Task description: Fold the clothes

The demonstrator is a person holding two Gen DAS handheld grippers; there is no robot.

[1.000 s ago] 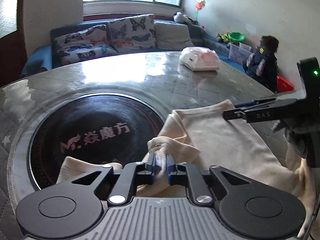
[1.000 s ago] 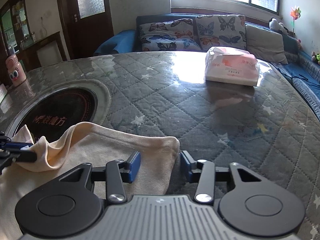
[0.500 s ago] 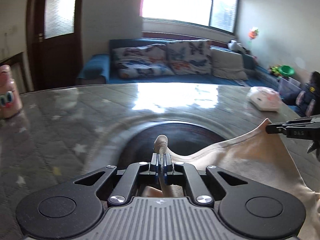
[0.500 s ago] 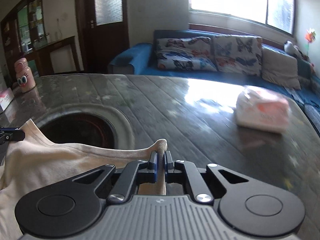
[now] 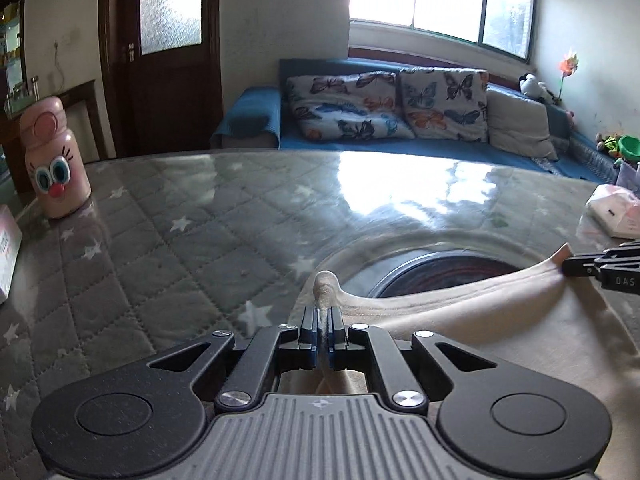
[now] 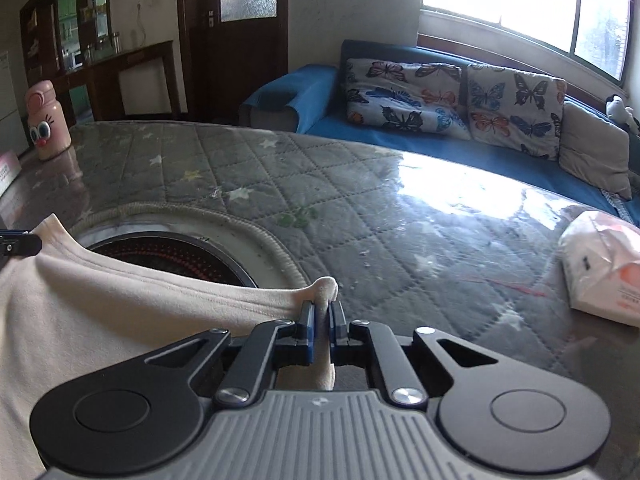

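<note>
Cloth (image 5: 480,332) soft, light, sagging between corners. Left gripper (image 5: 320,334) and right gripper (image 6: 322,330) each clamped on one corner; likely best held there.

left tool (image 5: 323,320): black linkage, blue pads, silver screws | right tool (image 6: 322,316): same, ribbed grey body

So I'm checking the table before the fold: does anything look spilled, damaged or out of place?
Nothing spilled or damaged stands out. The cream garment hangs stretched between left gripper and right gripper, partly over the dark round inset. A tissue pack lies to the right.
</note>
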